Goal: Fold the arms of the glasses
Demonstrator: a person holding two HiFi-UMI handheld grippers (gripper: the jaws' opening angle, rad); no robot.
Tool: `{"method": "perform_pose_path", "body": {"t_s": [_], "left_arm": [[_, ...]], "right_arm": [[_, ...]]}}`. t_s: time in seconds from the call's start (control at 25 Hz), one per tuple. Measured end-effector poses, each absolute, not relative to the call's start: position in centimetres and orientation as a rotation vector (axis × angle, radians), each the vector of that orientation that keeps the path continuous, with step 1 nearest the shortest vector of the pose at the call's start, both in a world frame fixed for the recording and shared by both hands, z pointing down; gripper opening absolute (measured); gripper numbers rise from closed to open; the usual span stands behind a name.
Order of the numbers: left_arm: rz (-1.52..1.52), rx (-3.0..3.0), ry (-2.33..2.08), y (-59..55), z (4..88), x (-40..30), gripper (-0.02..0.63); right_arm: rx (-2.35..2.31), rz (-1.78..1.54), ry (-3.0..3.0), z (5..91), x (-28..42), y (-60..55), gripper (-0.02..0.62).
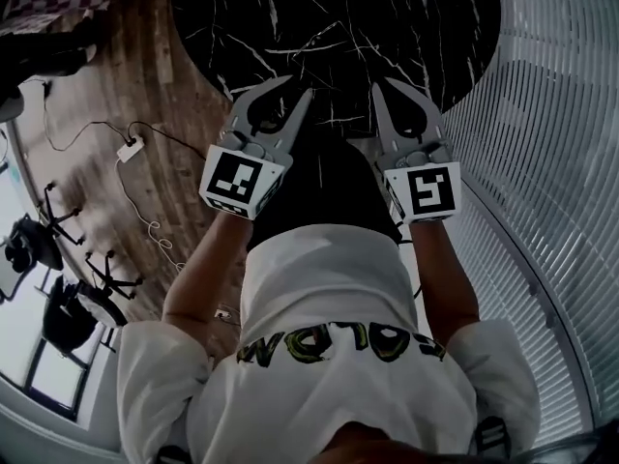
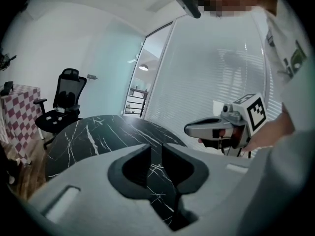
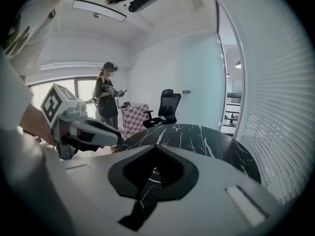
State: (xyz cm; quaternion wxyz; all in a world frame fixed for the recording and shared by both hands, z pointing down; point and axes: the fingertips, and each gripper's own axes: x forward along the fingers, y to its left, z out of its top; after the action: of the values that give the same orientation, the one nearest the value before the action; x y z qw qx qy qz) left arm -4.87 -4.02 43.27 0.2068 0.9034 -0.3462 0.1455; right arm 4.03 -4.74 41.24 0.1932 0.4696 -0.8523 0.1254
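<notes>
No glasses show in any view. A round black marble table (image 1: 338, 27) lies ahead of me, also seen in the left gripper view (image 2: 88, 136) and the right gripper view (image 3: 197, 136); the part of its top that shows is bare. Both grippers hang side by side over its near edge. My left gripper (image 1: 300, 87) (image 2: 156, 154) has its jaws a narrow slit apart, nothing between them. My right gripper (image 1: 380, 82) (image 3: 153, 147) is shut with its tips touching, holding nothing. Each gripper appears from the side in the other's view: left gripper (image 3: 91, 132), right gripper (image 2: 211, 128).
A curved wall of white blinds (image 1: 551, 162) runs close on the right. A black office chair (image 2: 66, 97) (image 3: 165, 107) and a checkered table (image 2: 19, 107) stand beyond the marble table. A person (image 3: 108, 100) stands far off. A power strip (image 1: 131, 148) with cables lies on the wooden floor.
</notes>
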Motion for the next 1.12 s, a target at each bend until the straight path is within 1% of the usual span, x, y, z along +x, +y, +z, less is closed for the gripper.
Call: {"method": "perform_pose_path", "body": {"t_s": [0.56, 0.84, 1.12], "left_arm": [[0.594, 2.506, -0.958, -7.1, 54.7, -5.1, 0.086], [0.693, 2.508, -0.969, -8.2, 58.7, -6.1, 0.087], [0.732, 2.516, -0.909, -8.2, 61.0, -5.4, 0.087]], "right_arm": [[1.322, 0.437, -2.24, 52.2, 6.6, -6.9, 0.002], [1.338, 0.468, -2.17, 56.4, 8.3, -7.9, 0.002], [1.318, 0.49, -2.141, 59.5, 8.8, -8.4, 0.002]]}}
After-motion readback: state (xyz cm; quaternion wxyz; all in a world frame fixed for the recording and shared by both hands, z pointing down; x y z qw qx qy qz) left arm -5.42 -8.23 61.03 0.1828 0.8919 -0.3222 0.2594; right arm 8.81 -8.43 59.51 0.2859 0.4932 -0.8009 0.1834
